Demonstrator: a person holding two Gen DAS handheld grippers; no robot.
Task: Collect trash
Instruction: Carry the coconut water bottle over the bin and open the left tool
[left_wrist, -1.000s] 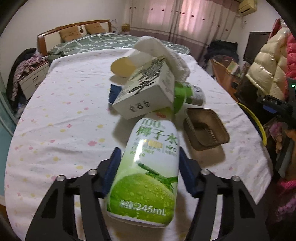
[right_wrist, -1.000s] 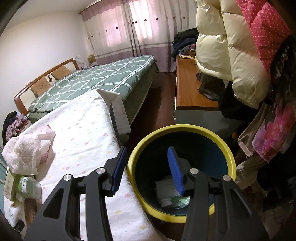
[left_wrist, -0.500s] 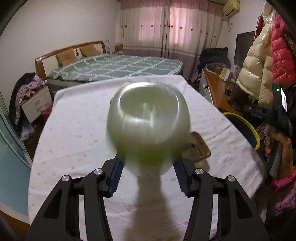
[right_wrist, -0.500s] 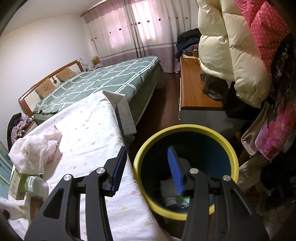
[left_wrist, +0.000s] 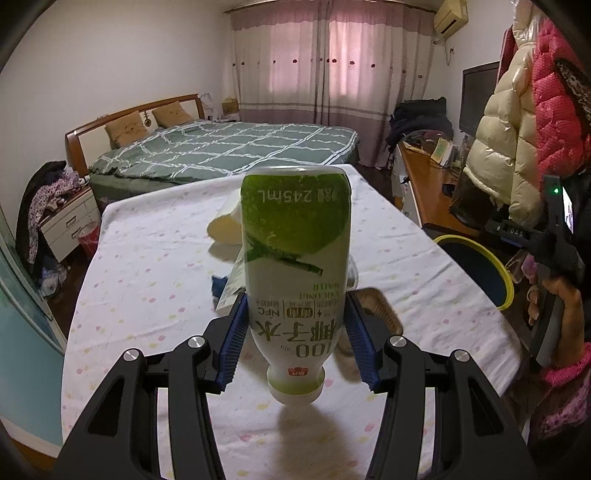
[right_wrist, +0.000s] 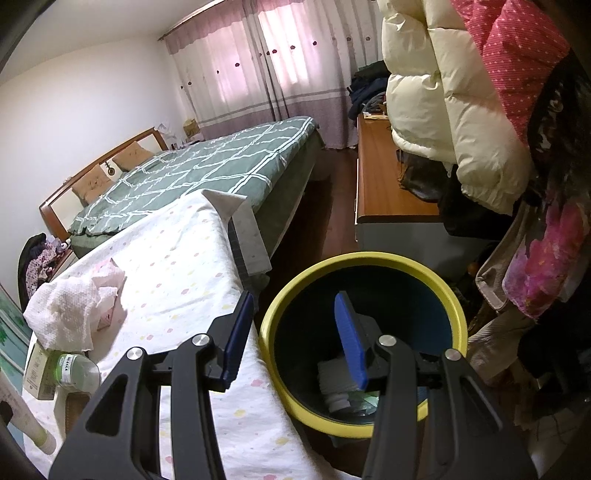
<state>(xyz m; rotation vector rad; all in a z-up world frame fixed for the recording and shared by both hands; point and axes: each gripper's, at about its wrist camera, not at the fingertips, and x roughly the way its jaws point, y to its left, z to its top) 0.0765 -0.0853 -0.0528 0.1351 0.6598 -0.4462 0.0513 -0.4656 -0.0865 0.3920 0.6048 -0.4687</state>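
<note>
My left gripper (left_wrist: 295, 339) is shut on a green-and-white coconut water bottle (left_wrist: 295, 266), held upside down above the table with its cap toward me. Behind it lie a carton (left_wrist: 231, 295), a brown tray (left_wrist: 380, 314) and a yellow-white object (left_wrist: 223, 229). My right gripper (right_wrist: 291, 339) is open and empty, over the near rim of the yellow-rimmed bin (right_wrist: 362, 258), which holds white paper and other trash (right_wrist: 340, 380). The bin also shows in the left wrist view (left_wrist: 476, 266), right of the table.
On the spotted tablecloth (right_wrist: 177, 266), the right wrist view shows a crumpled white towel (right_wrist: 70, 314), a carton (right_wrist: 37, 373) and a green-capped bottle (right_wrist: 74, 369). A bed (left_wrist: 221, 147) stands behind the table. A wooden desk (right_wrist: 384, 184) and hanging jackets (right_wrist: 461, 110) stand right.
My left gripper lifted the coconut water bottle off the table and tipped it over so it now points cap-down. My right gripper stayed open over the bin, shifting slightly.
</note>
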